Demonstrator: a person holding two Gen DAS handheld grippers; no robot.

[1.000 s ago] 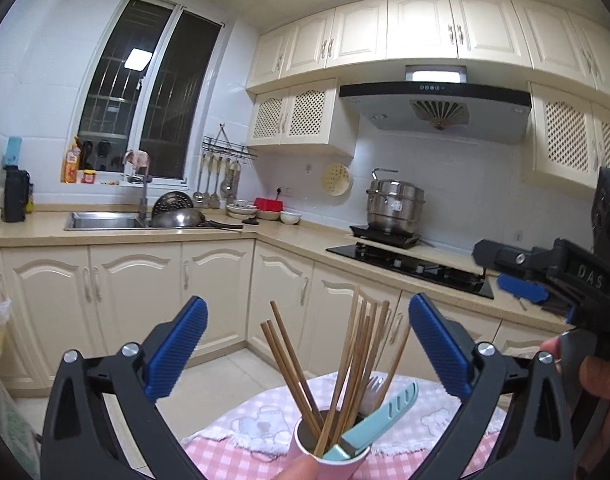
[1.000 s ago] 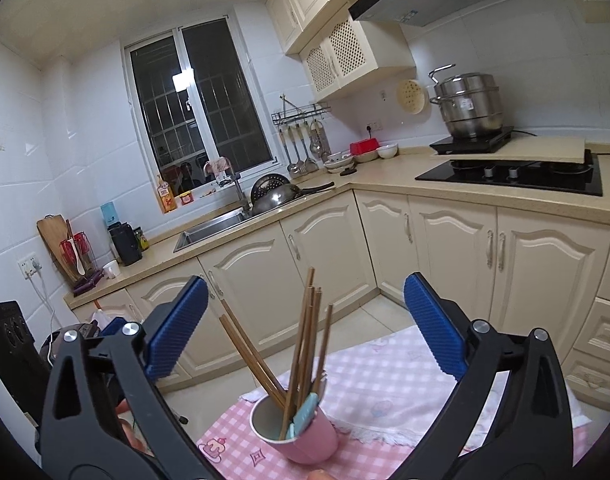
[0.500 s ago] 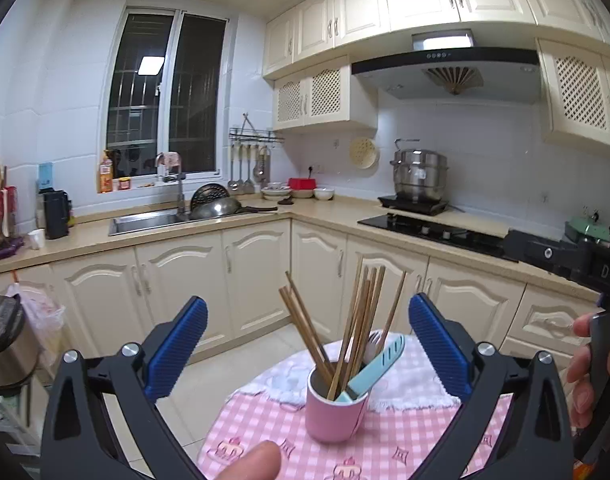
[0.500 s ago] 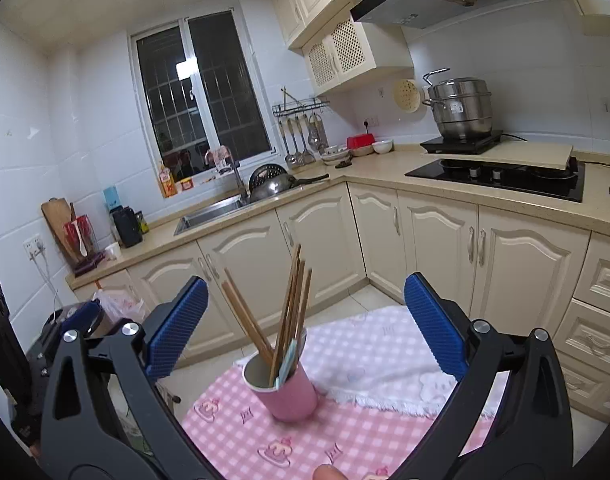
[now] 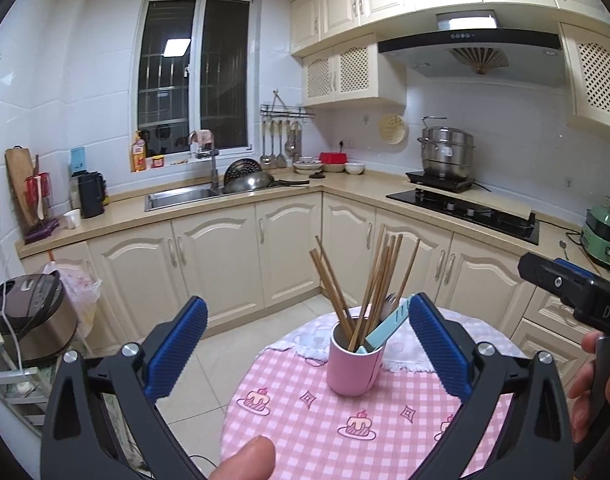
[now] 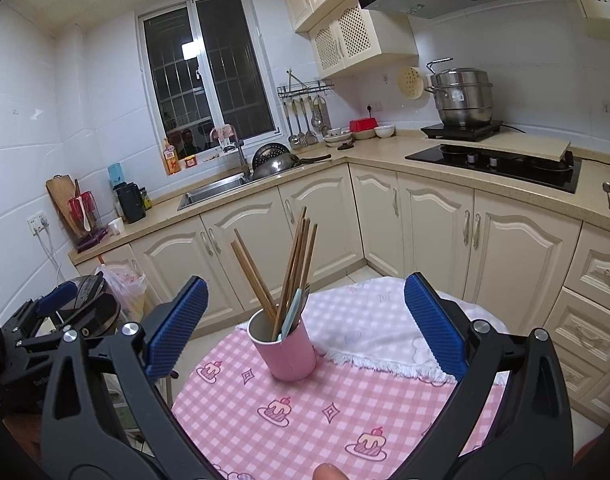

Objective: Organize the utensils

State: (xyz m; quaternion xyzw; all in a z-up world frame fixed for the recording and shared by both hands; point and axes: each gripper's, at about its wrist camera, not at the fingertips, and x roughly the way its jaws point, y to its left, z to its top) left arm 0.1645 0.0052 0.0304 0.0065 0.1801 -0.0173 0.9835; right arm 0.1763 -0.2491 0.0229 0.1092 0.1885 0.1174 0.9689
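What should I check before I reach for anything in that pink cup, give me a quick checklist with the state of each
1. Left claw open and empty: ok.
2. Right claw open and empty: ok.
3. Pink cup upright on the checked tablecloth: ok.
4. Wooden chopsticks stand clear above the rim, easy to pinch: ok.
5. Light blue utensil and fork crowd the chopsticks on one side: not ok, may drag along.
6. Place to sort the utensils into: cannot tell, none in view.
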